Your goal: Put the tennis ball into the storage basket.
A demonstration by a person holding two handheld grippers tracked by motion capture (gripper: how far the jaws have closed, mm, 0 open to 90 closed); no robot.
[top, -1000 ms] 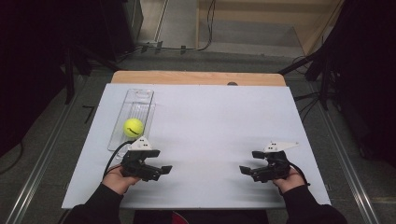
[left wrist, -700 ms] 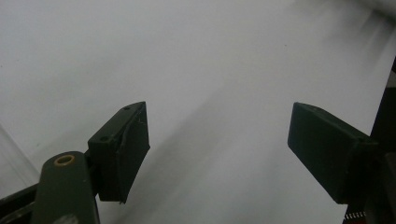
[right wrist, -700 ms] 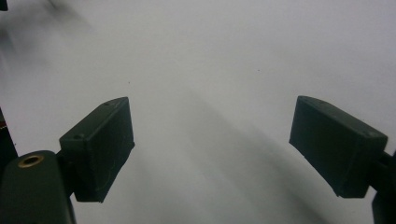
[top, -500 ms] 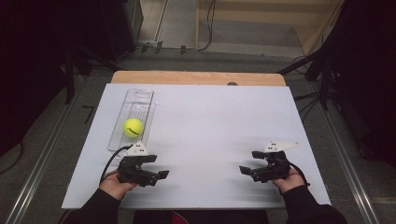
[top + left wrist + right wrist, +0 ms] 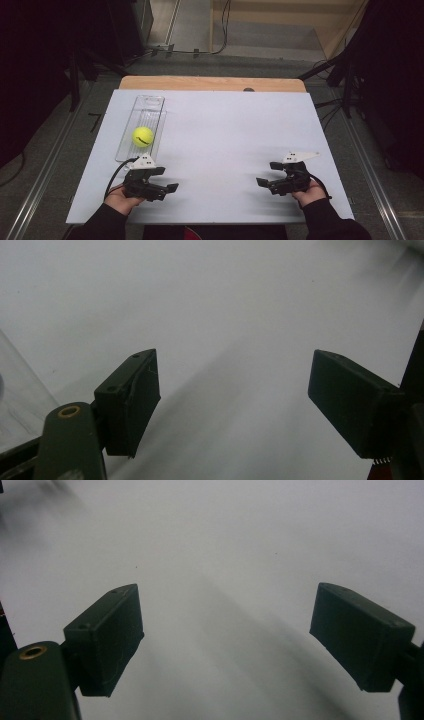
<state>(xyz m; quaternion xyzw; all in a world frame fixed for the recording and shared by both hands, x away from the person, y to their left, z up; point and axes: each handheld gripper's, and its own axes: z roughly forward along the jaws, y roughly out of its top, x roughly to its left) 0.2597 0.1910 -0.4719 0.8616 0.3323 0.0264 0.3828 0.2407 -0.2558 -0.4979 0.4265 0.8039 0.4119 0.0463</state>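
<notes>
Nothing is grasped yet; this looks like the opening of a pick-up. The left tongs [image 5: 167, 186] sit low over the white matte surface [image 5: 235, 135] near its front edge, jaws spread wide with only bare sheet between them, as the left gripper view confirms. The right tongs [image 5: 262, 183] rest well apart on the other side, likewise spread and empty.

The nearest thing is the yellow-green felt tennis ball [image 5: 142, 136], round and fuzzy with a dark curved seam. It lies inside the long clear plastic tray [image 5: 148, 103], a shallow, glossy rectangular trough with ribbed floor, set lengthwise near the surface's left edge. The ball sits toward the tray's near end, just beyond the left tongs and apart from them.

The next move, I judge, calls for the left tongs to turn toward the tray, clear its low wall and straddle the ball across its widest part. Felt grips well, but a round ball can roll away along the slick plastic if nudged off-centre.
</notes>
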